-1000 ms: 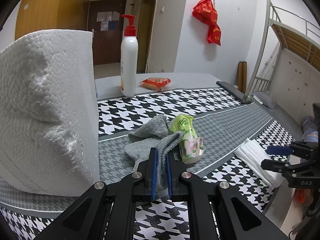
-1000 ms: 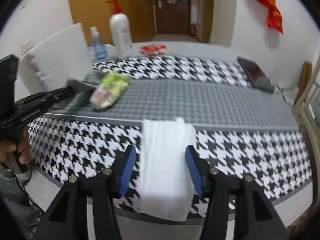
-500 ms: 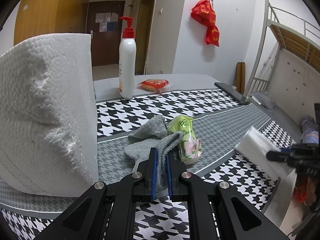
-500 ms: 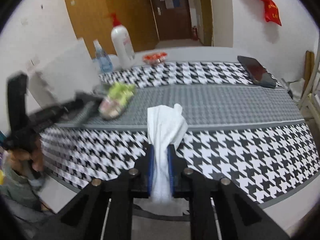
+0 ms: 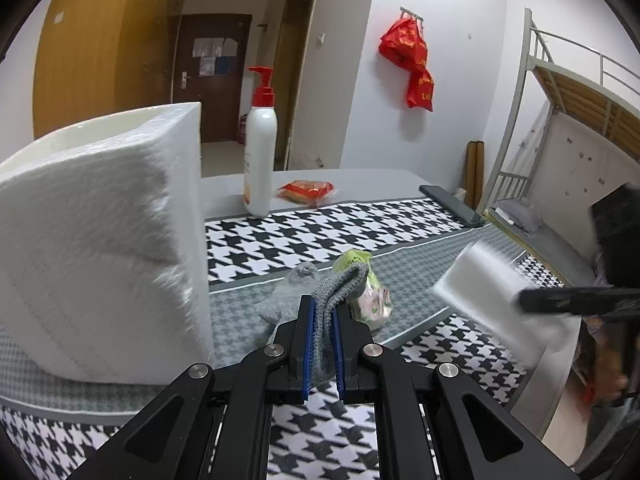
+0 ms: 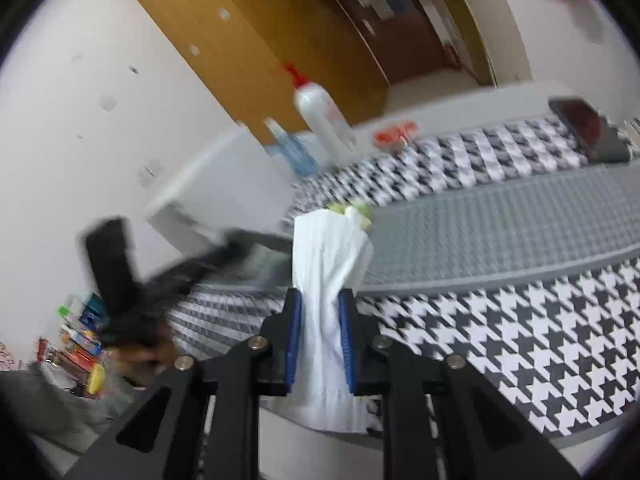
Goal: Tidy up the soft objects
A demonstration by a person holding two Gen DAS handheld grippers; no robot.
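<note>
While the left gripper (image 5: 323, 312) stays clamped on a gray sock (image 5: 332, 292) above the houndstooth table (image 5: 320, 232), the right gripper (image 6: 320, 320), jaws opening, pinches a white cloth (image 6: 326, 276) lifted near the table's edge.

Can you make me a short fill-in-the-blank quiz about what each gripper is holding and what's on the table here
1. The left gripper is shut on a ____ sock.
2. The right gripper has a ____ cloth between its fingers.
3. The pump bottle on the table has a ____ pump top.
4. The tall white paper towel roll stands to the ____ of the sock in the left wrist view.

Missing words: grey; white; red; left
</note>
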